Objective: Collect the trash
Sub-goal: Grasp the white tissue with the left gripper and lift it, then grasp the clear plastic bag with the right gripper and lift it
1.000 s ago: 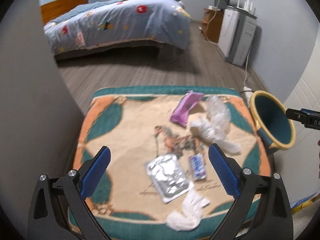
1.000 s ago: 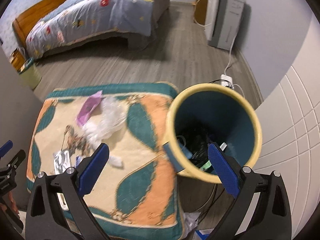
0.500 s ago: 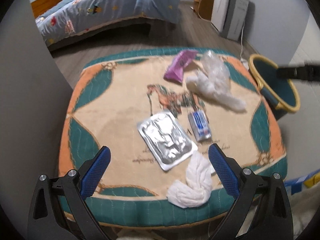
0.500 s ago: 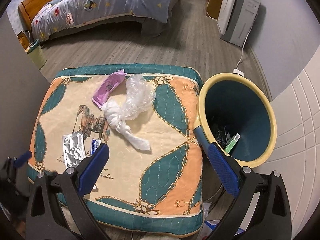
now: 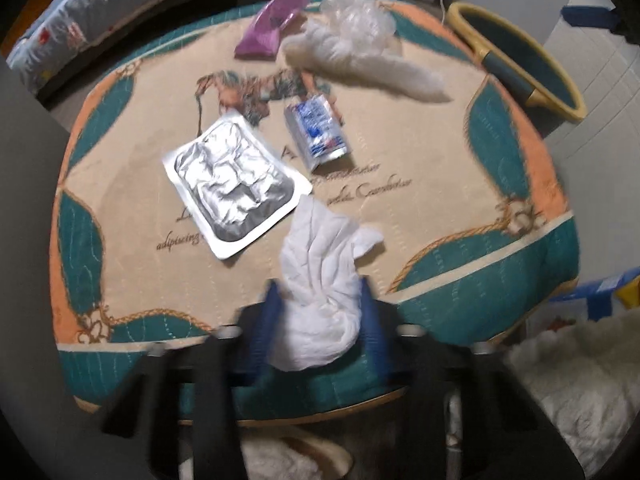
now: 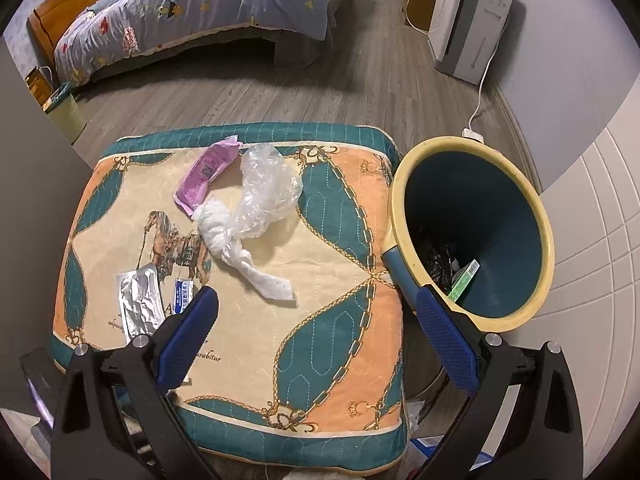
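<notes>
On the patterned cushion (image 5: 440, 184) lie a foil blister pack (image 5: 236, 184), a blue-white wrapper (image 5: 318, 132), a purple wrapper (image 5: 272, 28), a clear plastic bag (image 5: 356, 12) and a twisted white tissue (image 5: 360, 64). At the near edge a crumpled white tissue (image 5: 320, 248) sits between the blue pads of my left gripper (image 5: 320, 304), whose jaws are closing and press on it. My right gripper (image 6: 316, 296) stands open and empty over the cushion (image 6: 320, 240), beside the yellow-rimmed teal bin (image 6: 400, 208), which holds some trash.
A bed (image 6: 192, 8) stands across the wood floor, with a small bin (image 6: 64, 112) near its head. A white cabinet (image 6: 472, 20) and a cable (image 6: 480, 96) are by the right wall. Something white and fluffy (image 5: 568, 392) lies below the cushion.
My left gripper came down toward the cushion's near edge and its wide jaws closed around the crumpled white tissue. The right gripper shifted slightly over the cushion and stayed open.
</notes>
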`<state>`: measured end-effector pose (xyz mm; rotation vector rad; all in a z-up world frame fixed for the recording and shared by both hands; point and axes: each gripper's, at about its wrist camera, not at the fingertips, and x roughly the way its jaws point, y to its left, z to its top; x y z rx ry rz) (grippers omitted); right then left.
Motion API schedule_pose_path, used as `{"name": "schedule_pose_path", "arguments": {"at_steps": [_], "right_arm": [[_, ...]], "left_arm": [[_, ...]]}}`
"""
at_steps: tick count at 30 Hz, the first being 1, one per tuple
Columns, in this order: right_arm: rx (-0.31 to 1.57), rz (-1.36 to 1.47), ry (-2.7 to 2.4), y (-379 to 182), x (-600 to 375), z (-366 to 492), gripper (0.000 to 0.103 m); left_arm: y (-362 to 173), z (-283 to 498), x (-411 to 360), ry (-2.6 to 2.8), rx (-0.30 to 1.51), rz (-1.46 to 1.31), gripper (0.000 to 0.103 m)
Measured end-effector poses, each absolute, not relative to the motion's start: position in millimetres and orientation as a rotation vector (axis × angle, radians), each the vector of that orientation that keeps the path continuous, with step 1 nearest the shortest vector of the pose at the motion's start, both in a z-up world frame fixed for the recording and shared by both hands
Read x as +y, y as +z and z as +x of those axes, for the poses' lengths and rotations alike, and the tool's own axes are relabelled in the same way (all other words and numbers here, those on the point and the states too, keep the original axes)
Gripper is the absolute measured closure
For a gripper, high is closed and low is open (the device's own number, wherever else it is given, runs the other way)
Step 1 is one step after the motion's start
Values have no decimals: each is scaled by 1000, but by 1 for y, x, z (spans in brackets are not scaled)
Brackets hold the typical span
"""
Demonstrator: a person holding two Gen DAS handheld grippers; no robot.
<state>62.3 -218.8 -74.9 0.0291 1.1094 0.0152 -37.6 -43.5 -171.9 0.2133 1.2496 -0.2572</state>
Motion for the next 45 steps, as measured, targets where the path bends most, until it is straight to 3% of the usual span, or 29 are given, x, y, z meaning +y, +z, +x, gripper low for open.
{"name": "schedule_pose_path", "arguments": {"at_steps": [2,8,14,29,45], "right_arm": [[1109,46,13,-75,-222,63,6],[1104,122,-6,-76,-236,70,6],[1120,156,-4,-87,-237,80,6],[1117,-37,23,-129,-194,151,6],[1252,112,-16,-194,-184,195,6]], "left_arm": [[-160,-35,-41,-275,1225,199,87],[-70,-10,-15,-298,1021,85,87],[-11,29,6,-278,919,94,87],[-51,100,30,-251,944,82,87],[-64,115,31,-306,998,-10,87]]}}
